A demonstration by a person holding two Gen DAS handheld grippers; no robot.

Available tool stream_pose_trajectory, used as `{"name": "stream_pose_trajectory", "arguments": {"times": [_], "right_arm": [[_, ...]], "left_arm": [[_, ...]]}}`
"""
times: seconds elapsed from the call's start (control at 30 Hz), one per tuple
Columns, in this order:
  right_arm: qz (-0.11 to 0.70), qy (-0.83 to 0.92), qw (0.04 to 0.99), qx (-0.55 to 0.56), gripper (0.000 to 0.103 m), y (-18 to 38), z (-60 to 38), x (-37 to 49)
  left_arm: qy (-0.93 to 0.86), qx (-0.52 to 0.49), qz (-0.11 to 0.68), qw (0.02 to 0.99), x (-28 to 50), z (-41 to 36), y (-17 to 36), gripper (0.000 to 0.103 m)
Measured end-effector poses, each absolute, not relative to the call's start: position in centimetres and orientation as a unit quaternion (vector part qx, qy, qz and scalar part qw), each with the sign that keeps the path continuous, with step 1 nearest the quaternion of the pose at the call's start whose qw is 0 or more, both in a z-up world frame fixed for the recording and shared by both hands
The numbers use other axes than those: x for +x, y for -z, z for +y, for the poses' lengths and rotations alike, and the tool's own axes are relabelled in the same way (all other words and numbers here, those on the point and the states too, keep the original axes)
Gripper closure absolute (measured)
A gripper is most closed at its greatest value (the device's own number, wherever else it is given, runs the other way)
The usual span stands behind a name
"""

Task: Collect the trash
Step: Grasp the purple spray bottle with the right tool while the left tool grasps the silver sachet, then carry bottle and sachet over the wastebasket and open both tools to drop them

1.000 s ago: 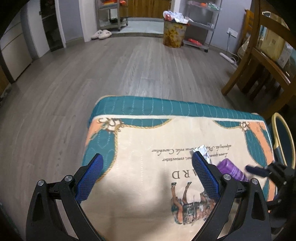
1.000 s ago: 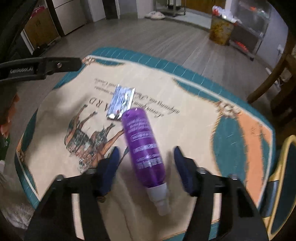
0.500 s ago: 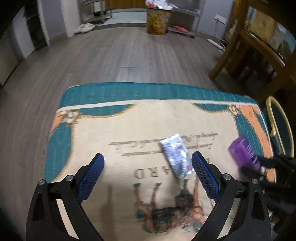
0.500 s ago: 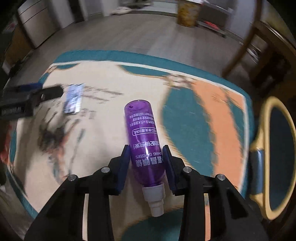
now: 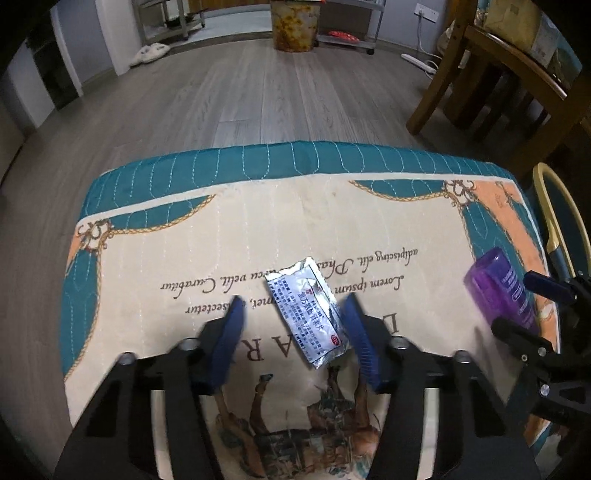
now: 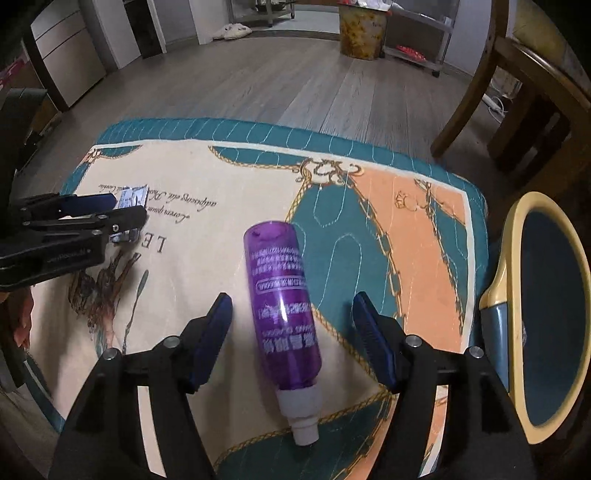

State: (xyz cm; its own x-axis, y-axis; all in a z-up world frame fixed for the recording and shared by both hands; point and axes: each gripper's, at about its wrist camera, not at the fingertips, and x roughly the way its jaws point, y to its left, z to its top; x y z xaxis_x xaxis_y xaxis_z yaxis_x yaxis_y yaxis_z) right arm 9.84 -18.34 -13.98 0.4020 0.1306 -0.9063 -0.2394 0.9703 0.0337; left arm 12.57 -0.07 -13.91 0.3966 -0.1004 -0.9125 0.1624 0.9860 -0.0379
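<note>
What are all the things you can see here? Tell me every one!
Packet: one, silver with printed writing, flat on the cloth between the left claw's fingers.
Bottle: one, purple with a white cap, lying on the cloth between the right claw's fingers, touching neither.
Cloth: one, cream with teal and orange corners and a horse picture, covering the table.
Bin: one, yellow patterned, on the floor far back.
Slippers: one pair, white, by the far wall.
Chair: one, brown wood, right side.
Stool: one, blue with a yellow rim, right of the table.
Left claw: black with blue pads, open.
Right claw: black with blue pads, open.
</note>
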Motion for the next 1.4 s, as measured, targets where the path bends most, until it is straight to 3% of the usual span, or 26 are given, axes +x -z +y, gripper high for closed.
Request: {"name": "stream_pose_trajectory", "arguments": {"times": [0.03, 0.07, 0.13, 0.27, 0.83, 1.4], "right_arm": [[0.536, -0.113, 0.835, -0.048, 0.04, 14.0, -18.3, 10.0], [0.537, -0.118, 0.834, -0.044, 0.055, 14.0, -18.3, 10.2], [0.542, -0.125, 0.83, -0.043, 0.07, 14.1, -18.4, 10.3], [0.544, -0.125, 0.829, -0.038, 0.071, 14.0, -18.8, 10.1], [0.498, -0.083, 0.863, 0.019, 0.071, 8.3, -23.7, 8.8], [0.426, 0.0, 0.898, 0.113, 0.071, -0.1, -39.1, 5.4]], "left_arm": [[0.078, 0.03, 0.543, 0.836, 12.6, -0.1, 13.9, 0.065], [0.078, 0.03, 0.543, 0.836, 12.5, 0.0, 13.9, 0.074], [0.078, 0.034, 0.542, 0.836, 12.3, -0.1, 13.8, 0.078], [0.083, 0.045, 0.541, 0.836, 12.2, -0.1, 13.6, 0.083], [0.116, 0.073, 0.491, 0.861, 11.5, -4.1, 9.6, 0.083], [0.226, 0.099, 0.431, 0.868, 10.5, -17.6, 6.0, 0.083]]}}
